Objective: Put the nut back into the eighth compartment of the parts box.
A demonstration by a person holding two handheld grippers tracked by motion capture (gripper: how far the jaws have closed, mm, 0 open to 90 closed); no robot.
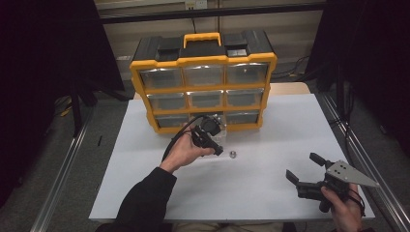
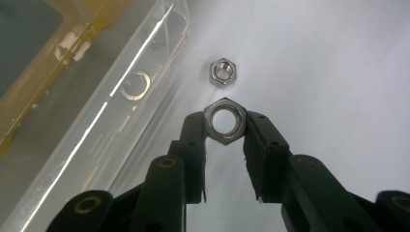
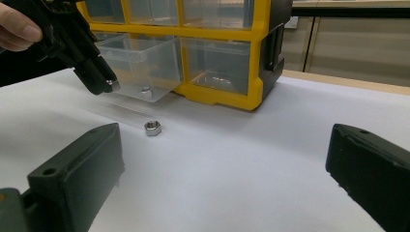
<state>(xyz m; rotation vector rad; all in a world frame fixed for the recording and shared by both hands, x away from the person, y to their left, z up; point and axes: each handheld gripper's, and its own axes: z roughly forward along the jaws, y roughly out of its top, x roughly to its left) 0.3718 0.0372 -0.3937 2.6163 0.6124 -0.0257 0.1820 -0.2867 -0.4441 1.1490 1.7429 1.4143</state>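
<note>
Hex nut (image 2: pixel 225 121) clamped between left claw (image 2: pixel 225 126) pads; right claw (image 1: pixel 303 169) gaping wide, empty

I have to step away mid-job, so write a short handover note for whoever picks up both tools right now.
Left tool: shut on a silver steel hex nut, held above the white table beside the pulled-out clear plastic drawer of the yellow and black organiser.
Right tool: open, holding nothing, low at the table's right.
Done: one nut picked up; a ring-shaped piece seems to lie in the drawer.
Left: probably drop this nut in the drawer, then fetch the second hex nut lying on the table.
</note>
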